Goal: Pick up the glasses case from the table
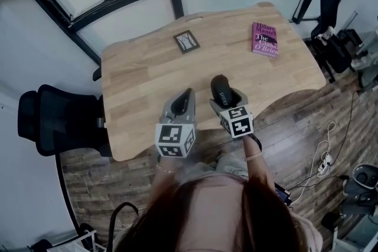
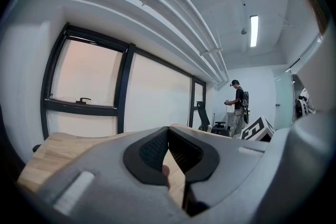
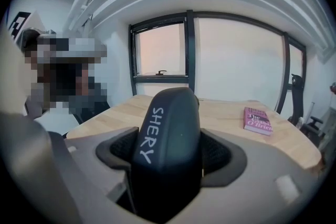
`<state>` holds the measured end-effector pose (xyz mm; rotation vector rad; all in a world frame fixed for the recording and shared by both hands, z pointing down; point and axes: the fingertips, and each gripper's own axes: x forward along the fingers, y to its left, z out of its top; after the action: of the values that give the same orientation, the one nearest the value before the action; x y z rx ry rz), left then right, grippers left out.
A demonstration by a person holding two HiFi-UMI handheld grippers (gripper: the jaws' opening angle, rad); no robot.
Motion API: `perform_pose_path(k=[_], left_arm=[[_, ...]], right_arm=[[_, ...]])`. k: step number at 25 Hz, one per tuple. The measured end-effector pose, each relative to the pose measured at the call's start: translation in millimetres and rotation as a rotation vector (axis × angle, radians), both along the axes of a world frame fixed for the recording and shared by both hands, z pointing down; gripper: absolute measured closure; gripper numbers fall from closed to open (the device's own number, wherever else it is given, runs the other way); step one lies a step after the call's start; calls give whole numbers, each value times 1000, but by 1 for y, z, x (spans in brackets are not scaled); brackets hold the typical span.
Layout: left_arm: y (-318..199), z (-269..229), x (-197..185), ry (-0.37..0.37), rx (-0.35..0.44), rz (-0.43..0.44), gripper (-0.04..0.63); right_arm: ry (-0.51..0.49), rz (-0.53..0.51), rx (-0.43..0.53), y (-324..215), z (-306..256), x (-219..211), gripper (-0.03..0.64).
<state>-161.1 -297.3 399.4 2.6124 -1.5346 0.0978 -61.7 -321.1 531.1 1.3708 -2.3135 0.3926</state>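
Note:
A dark glasses case (image 1: 221, 89) (image 3: 170, 134) with white lettering sits between the jaws of my right gripper (image 1: 226, 93) (image 3: 170, 152), held above the near part of the wooden table (image 1: 147, 74). The padded jaws press on both sides of the case. My left gripper (image 1: 186, 98) (image 2: 168, 152) hovers beside it on the left, its black pads meeting with nothing between them. Both marker cubes face the head camera.
A pink book (image 1: 265, 39) (image 3: 258, 119) lies at the table's far right. A small dark card (image 1: 186, 41) lies at the far middle. A black office chair (image 1: 47, 121) stands left of the table; cables and equipment crowd the floor at right. A person (image 2: 239, 105) stands far off.

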Motion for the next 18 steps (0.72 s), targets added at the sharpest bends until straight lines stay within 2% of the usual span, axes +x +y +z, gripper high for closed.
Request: perform_pose_path(k=[18], left_arm=[[35,-7,12,-4,17,-33,586]], right_arm=[[4,-63,55,37,-25,7,255]])
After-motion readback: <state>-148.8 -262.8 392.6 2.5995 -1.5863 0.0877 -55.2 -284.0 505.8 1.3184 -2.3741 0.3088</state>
